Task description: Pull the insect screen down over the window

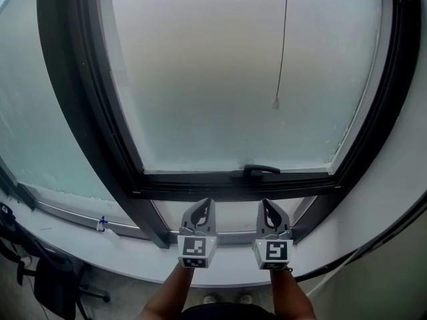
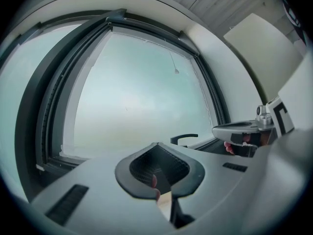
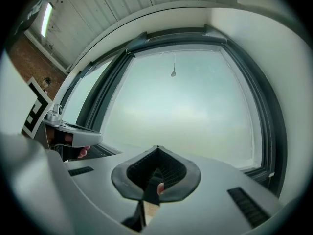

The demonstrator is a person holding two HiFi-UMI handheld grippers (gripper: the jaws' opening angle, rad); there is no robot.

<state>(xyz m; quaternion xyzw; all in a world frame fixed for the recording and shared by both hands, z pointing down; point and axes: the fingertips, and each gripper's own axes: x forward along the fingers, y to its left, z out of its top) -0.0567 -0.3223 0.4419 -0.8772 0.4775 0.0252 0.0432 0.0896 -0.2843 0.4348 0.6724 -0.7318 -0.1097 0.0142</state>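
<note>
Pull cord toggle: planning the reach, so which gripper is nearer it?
Right. The right gripper sits almost straight below the toggle; the left gripper is below it and off to the left.

Soft, even daylight pouring through the milky window pane (image 1: 220, 79), dark window frame (image 1: 73, 112) near silhouette against it, lower corners dim, shadows faint, straight lines bowed by fisheye distortion, black vignette ringing both gripper views, close foreground soft, ceiling strip light (image 3: 47, 16) glaring
</note>
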